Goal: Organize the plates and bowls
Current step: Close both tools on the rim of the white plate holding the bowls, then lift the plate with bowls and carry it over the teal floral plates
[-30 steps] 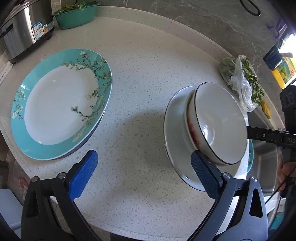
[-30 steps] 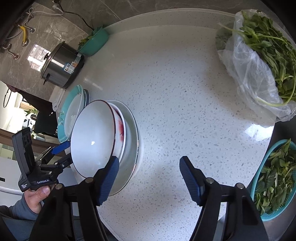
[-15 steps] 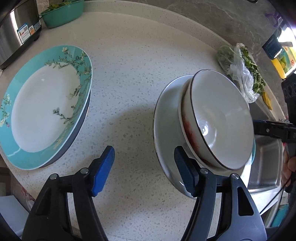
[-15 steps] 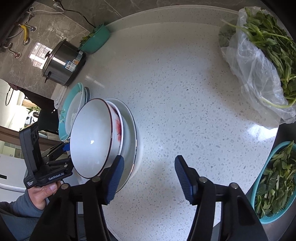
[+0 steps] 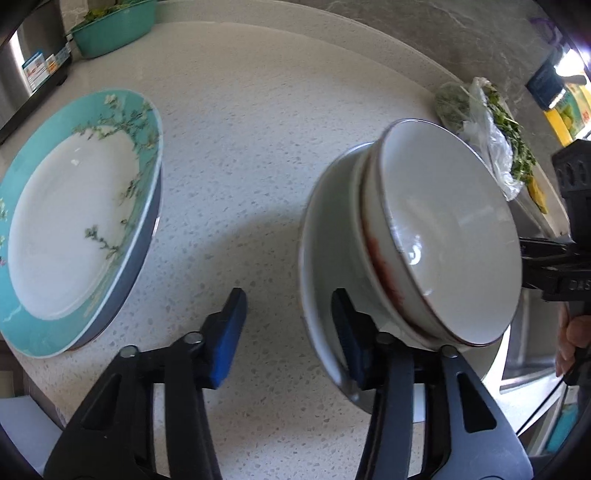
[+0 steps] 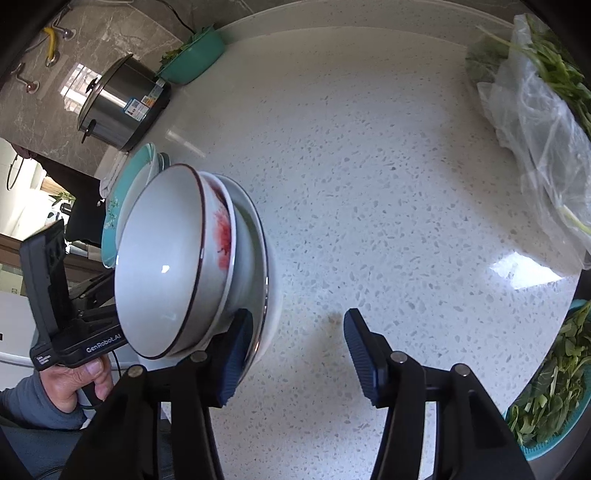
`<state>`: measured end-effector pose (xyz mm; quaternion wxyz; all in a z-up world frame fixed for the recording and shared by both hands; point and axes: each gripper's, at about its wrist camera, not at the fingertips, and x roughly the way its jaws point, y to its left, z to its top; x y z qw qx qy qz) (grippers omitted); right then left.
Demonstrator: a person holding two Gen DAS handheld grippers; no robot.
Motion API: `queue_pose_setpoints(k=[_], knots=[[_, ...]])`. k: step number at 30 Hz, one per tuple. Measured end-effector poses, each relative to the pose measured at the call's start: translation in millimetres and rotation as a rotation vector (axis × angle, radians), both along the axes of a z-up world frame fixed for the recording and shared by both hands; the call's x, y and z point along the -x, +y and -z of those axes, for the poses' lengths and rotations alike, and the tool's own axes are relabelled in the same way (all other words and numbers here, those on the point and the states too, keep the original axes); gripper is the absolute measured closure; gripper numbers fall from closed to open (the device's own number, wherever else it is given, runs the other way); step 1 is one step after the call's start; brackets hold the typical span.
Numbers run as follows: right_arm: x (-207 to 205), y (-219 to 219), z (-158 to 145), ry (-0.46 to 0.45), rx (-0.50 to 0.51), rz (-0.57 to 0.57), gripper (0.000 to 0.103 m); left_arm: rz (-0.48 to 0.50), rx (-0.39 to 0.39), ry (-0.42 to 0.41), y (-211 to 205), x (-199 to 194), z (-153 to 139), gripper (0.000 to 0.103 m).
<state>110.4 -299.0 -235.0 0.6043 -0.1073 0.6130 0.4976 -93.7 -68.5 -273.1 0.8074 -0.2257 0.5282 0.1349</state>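
A white plate (image 5: pixel 314 258) on the speckled counter carries two nested bowls: a white bowl (image 5: pixel 450 240) with a dark rim sits inside one with a red pattern (image 5: pixel 380 269). My left gripper (image 5: pixel 288 291) straddles the plate's near rim with its jaws closing. The right pad lies over the plate and the left pad stands apart from it. From the opposite side my right gripper (image 6: pixel 297 314) also has its jaws closing. Its left fingertip is at the plate (image 6: pixel 255 251) edge under the bowls (image 6: pixel 159 266), and its right finger is over bare counter. A teal flowered plate (image 5: pixel 74 221) lies to the left on a darker plate.
A steel cooker (image 6: pixel 118 103) and a teal basin of greens (image 5: pixel 110 26) stand at the back. A plastic bag of greens (image 6: pixel 535 110) and a teal colander of greens (image 6: pixel 554 387) sit to the right. A sink (image 5: pixel 524 350) lies beyond the stack.
My left gripper's jaws have narrowed a lot and it has come down and in onto the white plate's rim. The right gripper's jaws have narrowed slightly beside the stack.
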Motion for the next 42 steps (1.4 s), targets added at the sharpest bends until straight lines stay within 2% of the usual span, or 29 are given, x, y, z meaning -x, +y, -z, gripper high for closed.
queue_pose_setpoints(k=[5,11,16,18,32,42], knots=[[1.6,2.1,8.5,0.019,-0.018,-0.002,0.048,0.018,0.012,-0.026,-5.7,-7.4,3.4,0.064],[2.2,7.4,10.0,0.032,-0.048,-0.009,0.057,0.029,-0.011,-0.03,-8.1,-12.4,3.5,0.064],[2.6,13.1,10.4,0.056,-0.087,0.004,0.07,0.045,0.009,-0.051,-12.6,-18.4,3.9,0.085],[3.7,15.0,9.5,0.063,-0.098,0.011,0.078,0.041,0.016,-0.055,-14.0,-22.2,4.6,0.085],[9.5,14.0,6.5,0.048,-0.102,0.045,0.079,0.03,0.015,-0.059,-12.0,-19.3,2.9,0.088],[10.8,7.4,-2.1,0.043,-0.099,0.066,0.079,0.047,0.004,-0.058,-18.0,-14.6,-12.4,0.088]])
